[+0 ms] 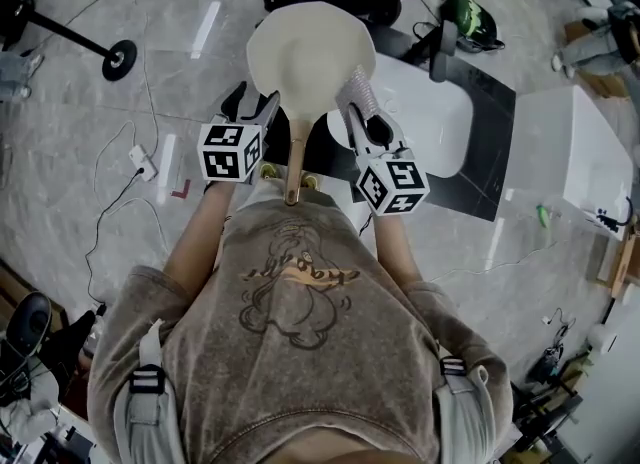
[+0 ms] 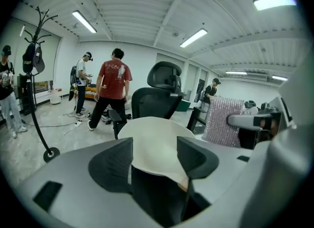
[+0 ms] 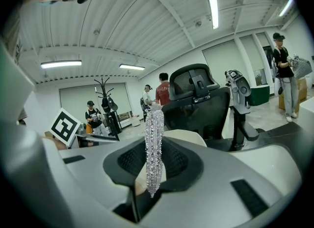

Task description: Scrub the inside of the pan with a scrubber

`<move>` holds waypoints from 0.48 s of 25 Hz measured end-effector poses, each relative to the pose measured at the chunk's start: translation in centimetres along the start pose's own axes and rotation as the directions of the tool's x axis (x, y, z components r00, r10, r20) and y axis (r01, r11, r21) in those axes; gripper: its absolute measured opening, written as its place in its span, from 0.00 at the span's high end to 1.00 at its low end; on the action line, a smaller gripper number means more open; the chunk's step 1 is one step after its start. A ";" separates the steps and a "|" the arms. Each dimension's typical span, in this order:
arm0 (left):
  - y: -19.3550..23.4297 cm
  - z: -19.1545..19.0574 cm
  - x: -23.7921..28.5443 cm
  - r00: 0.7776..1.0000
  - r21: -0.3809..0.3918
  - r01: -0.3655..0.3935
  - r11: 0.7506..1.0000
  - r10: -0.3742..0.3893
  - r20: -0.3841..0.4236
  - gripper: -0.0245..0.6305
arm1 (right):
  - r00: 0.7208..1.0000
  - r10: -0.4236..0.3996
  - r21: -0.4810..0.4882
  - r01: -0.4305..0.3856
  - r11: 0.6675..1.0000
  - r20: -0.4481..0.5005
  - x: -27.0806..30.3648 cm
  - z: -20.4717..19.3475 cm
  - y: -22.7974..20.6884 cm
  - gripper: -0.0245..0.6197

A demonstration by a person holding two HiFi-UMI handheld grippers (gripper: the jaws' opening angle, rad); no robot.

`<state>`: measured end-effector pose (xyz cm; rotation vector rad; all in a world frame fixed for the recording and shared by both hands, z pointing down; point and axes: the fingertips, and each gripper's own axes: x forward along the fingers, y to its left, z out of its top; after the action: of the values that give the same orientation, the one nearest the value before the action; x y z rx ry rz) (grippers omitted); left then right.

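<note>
A cream pan (image 1: 310, 52) with a wooden handle (image 1: 297, 157) lies in front of the person, its handle pointing back at them. My left gripper (image 1: 252, 110) is at the pan's left, beside the handle, jaws open. In the left gripper view the pan (image 2: 154, 133) shows between the spread pads (image 2: 115, 165), and neither pad presses on it. My right gripper (image 1: 358, 112) at the pan's right edge is shut on a silvery mesh scrubber (image 1: 362, 90). The scrubber (image 3: 153, 143) stands upright, pinched between its jaws (image 3: 153, 165). What the pan rests on is hidden.
A black office chair (image 2: 159, 99) stands just behind the pan. A white table (image 1: 430, 122) on a black mat (image 1: 490, 152) lies to the right. Several people stand further back (image 2: 113, 89), near a coat stand (image 2: 32, 74). Cables cross the floor at left (image 1: 130, 162).
</note>
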<state>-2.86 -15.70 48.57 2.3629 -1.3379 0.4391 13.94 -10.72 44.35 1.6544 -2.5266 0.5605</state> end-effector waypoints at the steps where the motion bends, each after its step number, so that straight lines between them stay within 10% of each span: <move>1: -0.1 -0.5 0.2 1.000 -0.007 0.012 1.000 -0.012 -0.020 0.54 | 1.000 -0.006 0.001 0.006 1.000 0.001 0.1 0.0 0.0 0.83; 12: -2.0 -5.0 2.5 0.978 -0.019 0.109 0.994 -0.111 -0.178 0.53 | 0.998 -0.058 0.013 0.058 0.998 -0.002 0.8 -0.6 -0.4 0.83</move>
<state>-0.32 -14.24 53.72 2.3143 -1.1204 0.5958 13.86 -11.37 45.19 1.7248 -2.4700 0.5739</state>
